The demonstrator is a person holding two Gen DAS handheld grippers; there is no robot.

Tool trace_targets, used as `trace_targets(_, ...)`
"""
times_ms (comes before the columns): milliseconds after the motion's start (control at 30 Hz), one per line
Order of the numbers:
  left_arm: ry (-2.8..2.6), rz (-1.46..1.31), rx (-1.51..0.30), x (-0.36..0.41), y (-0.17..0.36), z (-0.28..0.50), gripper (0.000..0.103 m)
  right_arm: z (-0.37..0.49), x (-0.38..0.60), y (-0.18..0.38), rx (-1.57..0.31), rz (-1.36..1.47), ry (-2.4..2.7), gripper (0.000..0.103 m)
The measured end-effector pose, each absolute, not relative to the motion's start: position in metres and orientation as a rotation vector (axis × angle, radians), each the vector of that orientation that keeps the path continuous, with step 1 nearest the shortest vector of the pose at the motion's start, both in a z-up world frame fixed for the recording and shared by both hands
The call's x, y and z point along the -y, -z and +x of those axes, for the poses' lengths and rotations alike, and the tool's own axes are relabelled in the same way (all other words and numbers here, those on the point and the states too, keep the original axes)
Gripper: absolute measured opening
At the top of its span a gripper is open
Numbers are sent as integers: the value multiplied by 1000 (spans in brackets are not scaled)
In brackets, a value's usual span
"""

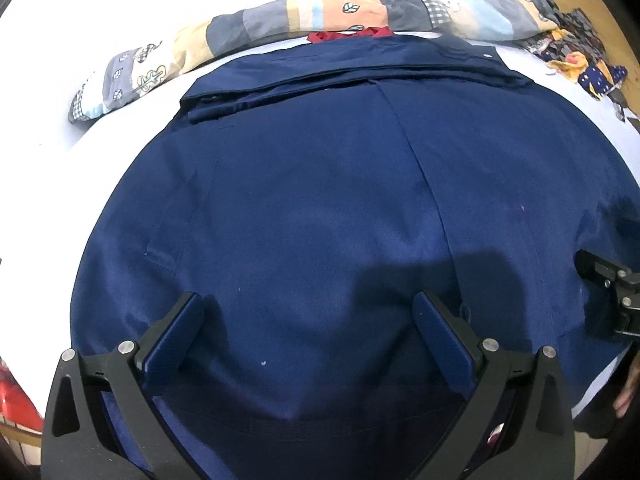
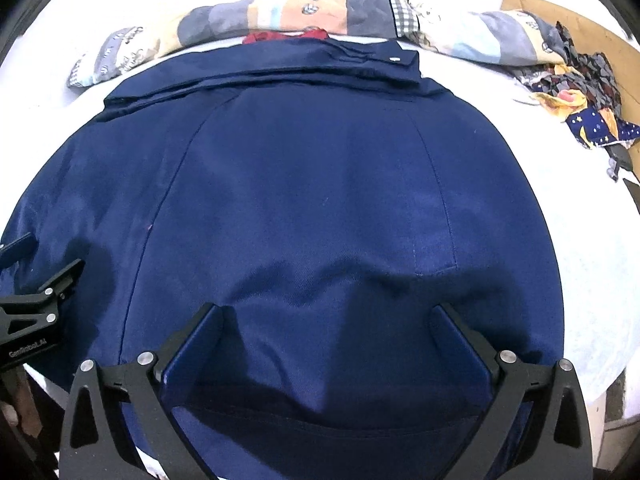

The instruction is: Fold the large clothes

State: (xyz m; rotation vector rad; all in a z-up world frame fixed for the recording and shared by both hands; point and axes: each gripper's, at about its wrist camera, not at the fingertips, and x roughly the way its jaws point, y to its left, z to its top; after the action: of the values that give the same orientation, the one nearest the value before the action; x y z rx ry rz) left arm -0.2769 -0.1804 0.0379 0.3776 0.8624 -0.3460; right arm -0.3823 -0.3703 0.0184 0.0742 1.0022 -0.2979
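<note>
The navy jacket [image 1: 320, 200] lay spread flat on the white bed [image 2: 580, 240], its near hem under both claws, a patchwork quilt [image 1: 280, 16] rolled beyond its far edge. The left claw [image 1: 308, 320] and right claw [image 2: 328, 332] each hovered released, nothing gripped, side by side over the hem, likely so the cloth could settle flat.

navy garment [image 1: 320, 200] flat, left gripper [image 1: 308, 312] spread above
</note>
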Motion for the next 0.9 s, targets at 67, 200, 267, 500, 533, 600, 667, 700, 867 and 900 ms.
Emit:
trace_targets(67, 356, 378, -868, 179, -38, -278, 103, -383, 371, -19, -1009, 72, 289, 103)
trace_targets(200, 370, 396, -847, 177, -37, -285, 103, -389, 370, -19, -1000, 84, 291, 103)
trace_targets(267, 376, 405, -835, 176, -38, -289, 103, -391, 368, -18, -1015, 74, 285, 103)
trace_targets(500, 429, 448, -855, 171, -43, -297, 103, -410, 379, -37, -1042, 151, 219, 92)
trace_targets(533, 429, 455, -866, 171, -45, -295, 103, -418, 383, -45, -1013, 177, 209, 84)
trace_targets(600, 426, 442, -890, 166, -53, -291, 103, -432, 393, -62, -941, 235, 199, 86)
trace_targets(667, 423, 377, -882, 152, -66, -286, 103, -448, 413, -78, -875, 314, 239, 87)
trace_targets(700, 423, 330, -885, 143, -73, -280, 103, -457, 427, -83, -854, 363, 276, 87)
trace_targets(867, 341, 122, -972, 85, -88, -247, 103, -492, 506, -65, -807, 827, 315, 87)
trace_targets(900, 335, 34, -1030, 67, -84, -236, 103, -495, 511, -59, -803, 884, 304, 81)
